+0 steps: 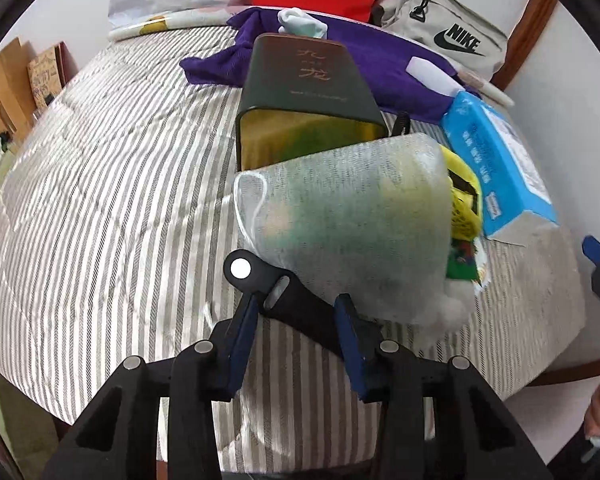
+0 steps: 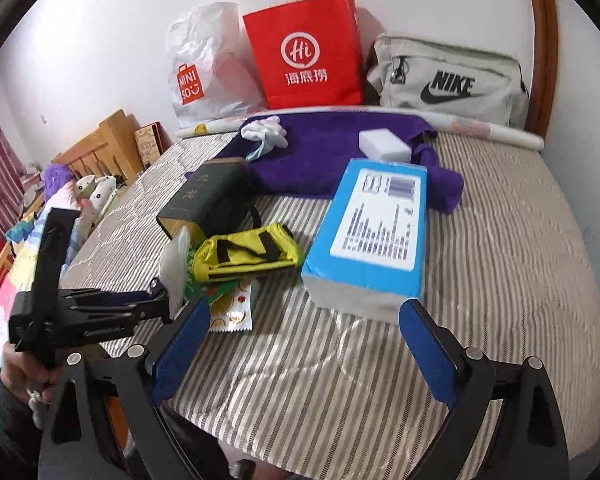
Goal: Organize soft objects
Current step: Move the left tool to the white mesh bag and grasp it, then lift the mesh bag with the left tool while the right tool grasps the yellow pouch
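The left gripper (image 1: 296, 320) has its fingers clamped on a black strap (image 1: 284, 296) that seems attached to a pale mesh pouch (image 1: 352, 224), lifted just off the striped bed (image 1: 112, 184) right in front of the dark tin box (image 1: 308, 88). The right gripper (image 2: 304, 340) hangs over the bed with fingers spread wide, holding nothing. Just ahead of it sits the blue tissue pack (image 2: 372, 224), with a yellow pouch (image 2: 248, 256) beside it and a purple towel (image 2: 320, 152) further back.

Counted on the bed: one dark tin (image 2: 208, 196); one blue box (image 2: 370, 232); one yellow pouch (image 2: 248, 256); one purple towel (image 2: 324, 152); one white sponge (image 2: 384, 145). At twelve o'clock: two shopping bags, red (image 2: 304, 52) and white (image 2: 204, 68); one Nike bag (image 2: 448, 80).
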Tool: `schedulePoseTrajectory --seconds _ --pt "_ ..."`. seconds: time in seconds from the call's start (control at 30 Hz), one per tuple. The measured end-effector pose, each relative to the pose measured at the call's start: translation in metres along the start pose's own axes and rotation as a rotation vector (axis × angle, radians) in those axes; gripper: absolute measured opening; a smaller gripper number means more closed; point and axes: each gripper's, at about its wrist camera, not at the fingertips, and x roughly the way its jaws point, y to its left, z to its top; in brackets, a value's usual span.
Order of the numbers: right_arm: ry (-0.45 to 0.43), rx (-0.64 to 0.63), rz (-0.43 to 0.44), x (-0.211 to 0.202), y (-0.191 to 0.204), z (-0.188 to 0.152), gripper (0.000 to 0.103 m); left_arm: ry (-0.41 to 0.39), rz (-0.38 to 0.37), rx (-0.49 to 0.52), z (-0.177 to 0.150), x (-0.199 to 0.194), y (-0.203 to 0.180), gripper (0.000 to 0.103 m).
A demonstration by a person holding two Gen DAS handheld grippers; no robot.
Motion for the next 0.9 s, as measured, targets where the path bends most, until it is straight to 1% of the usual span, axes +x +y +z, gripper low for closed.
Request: schedulePoseTrajectory --seconds 0.1,0.2,0.27,0.33,0.4,0.47,0.6,0.73,0.8,0.83,0.9 --pt "0.016 -0.01 0.026 0.007 0.005 -0.005 0.095 -0.009 0.031 0.013 0.004 0.003 -0.004 0.041" --pt "0.015 -0.041 0.052 0.014 0.018 -0.004 0.095 -0.032 0.056 0.031 0.004 0.005 -0.005 0.041" --pt "0.012 -0.072 0.064 0.019 0.028 -0.001 0.095 -0.049 0.061 0.038 0.002 0.003 -0.002 0.036" --pt "0.013 -0.106 0.063 0.027 0.038 0.004 0.095 -0.057 0.069 0.038 0.001 0.001 0.003 0.023" --pt "0.006 -0.125 0.063 0.032 0.044 0.009 0.094 -0.054 0.069 0.028 0.001 -0.003 0.012 0.016" --pt "0.003 -0.141 0.072 0.04 0.052 0.015 0.093 -0.054 0.077 0.021 -0.001 -0.006 0.022 0.016" --pt "0.023 -0.173 0.086 0.058 0.064 0.024 0.085 -0.054 0.067 0.002 -0.004 -0.006 0.039 0.016" --pt "0.05 -0.21 0.068 0.076 0.074 0.028 0.08 -0.055 0.035 -0.037 -0.006 -0.007 0.056 0.016" --pt "0.074 -0.221 0.055 0.085 0.077 0.029 0.073 -0.064 0.039 -0.048 -0.007 -0.009 0.064 0.016" --pt "0.081 -0.224 0.051 0.088 0.078 0.029 0.07 -0.069 0.04 -0.054 -0.007 -0.01 0.067 0.016" --pt "0.107 -0.234 0.043 0.096 0.08 0.028 0.059 -0.078 0.032 -0.065 -0.007 -0.013 0.074 0.016"
